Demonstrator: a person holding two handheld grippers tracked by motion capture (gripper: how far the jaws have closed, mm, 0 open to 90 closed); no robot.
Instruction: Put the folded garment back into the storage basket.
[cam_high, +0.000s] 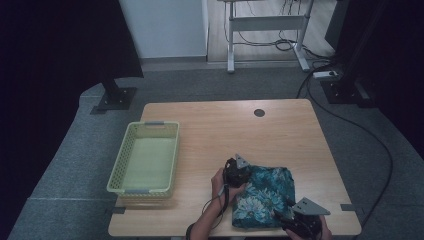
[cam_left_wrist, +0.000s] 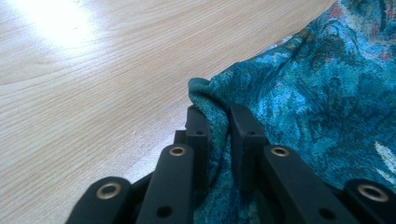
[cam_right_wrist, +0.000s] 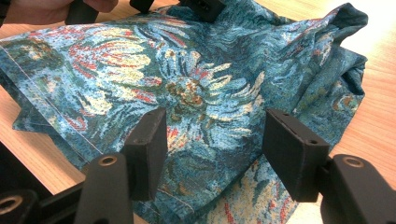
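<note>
One folded cloth (cam_high: 264, 197), teal with blue, yellow and red flowers, lies rumpled on the counter (cam_high: 210, 130) to the right of the single yellow-green basket (cam_high: 145, 159). The left tongs (cam_left_wrist: 218, 122) pinch its edge on the basket side; the right tongs (cam_right_wrist: 212, 140) stand wide over its far corner.

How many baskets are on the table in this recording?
1. A pale green basket sits at the table's left side, apart from the blue floral cloth near the front edge.
</note>
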